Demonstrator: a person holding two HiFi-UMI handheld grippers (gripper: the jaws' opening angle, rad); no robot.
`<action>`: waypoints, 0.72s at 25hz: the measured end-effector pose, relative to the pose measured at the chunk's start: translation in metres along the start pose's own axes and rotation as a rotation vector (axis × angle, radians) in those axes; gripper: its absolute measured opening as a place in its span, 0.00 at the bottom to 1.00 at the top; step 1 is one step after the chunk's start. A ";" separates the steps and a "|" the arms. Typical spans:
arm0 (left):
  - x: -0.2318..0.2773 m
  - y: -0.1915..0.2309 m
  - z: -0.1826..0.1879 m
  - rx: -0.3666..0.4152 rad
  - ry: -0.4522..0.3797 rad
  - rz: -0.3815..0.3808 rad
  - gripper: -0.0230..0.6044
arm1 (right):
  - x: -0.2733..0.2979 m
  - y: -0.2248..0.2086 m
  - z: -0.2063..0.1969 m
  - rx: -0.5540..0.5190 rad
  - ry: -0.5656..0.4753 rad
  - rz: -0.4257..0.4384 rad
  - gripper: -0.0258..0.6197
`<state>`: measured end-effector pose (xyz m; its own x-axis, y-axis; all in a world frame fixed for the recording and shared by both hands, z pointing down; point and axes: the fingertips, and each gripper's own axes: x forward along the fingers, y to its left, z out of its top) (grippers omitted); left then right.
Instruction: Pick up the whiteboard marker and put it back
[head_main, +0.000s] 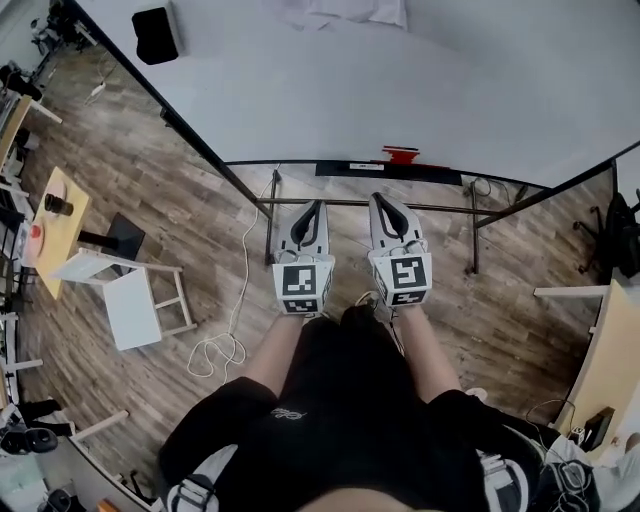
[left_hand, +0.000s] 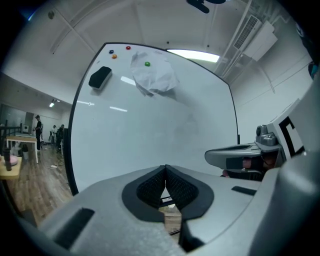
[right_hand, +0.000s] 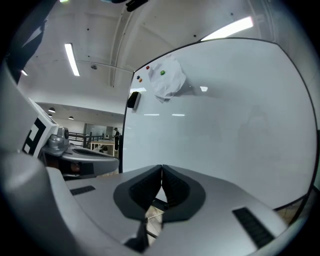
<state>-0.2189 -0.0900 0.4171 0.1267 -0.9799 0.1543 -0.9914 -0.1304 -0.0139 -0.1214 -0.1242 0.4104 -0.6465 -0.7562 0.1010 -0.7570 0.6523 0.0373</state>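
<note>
Whiteboard marker (head_main: 400, 155) looks like the red thing lying on the board's tray (head_main: 440, 175), far side, so I'd guess it's already in its home spot. Left gripper (head_main: 313, 206) is pinched closed on nothing, right gripper (head_main: 385, 199) same. Both are held level, side by side, facing the whiteboard (head_main: 450, 80), well short of the tray, so parked rather than reaching.

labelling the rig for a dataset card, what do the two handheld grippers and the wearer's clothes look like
Both the left gripper and right gripper have smooth light grey shells tapering to the tips, with black ribbed pads inside. Each carries a cube of black-and-white square markers. The person wears a black top.
</note>
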 end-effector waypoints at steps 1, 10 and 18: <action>-0.007 0.000 -0.002 -0.013 0.003 -0.007 0.05 | -0.007 0.004 0.004 -0.002 -0.001 -0.005 0.04; -0.042 -0.018 0.010 -0.045 -0.037 -0.062 0.05 | -0.063 0.009 0.034 -0.044 -0.059 -0.073 0.04; -0.053 -0.052 0.035 -0.036 -0.099 -0.025 0.05 | -0.099 -0.011 0.055 -0.089 -0.105 -0.047 0.04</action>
<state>-0.1724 -0.0362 0.3750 0.1525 -0.9867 0.0559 -0.9882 -0.1514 0.0243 -0.0543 -0.0600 0.3452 -0.6207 -0.7840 -0.0074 -0.7782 0.6149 0.1277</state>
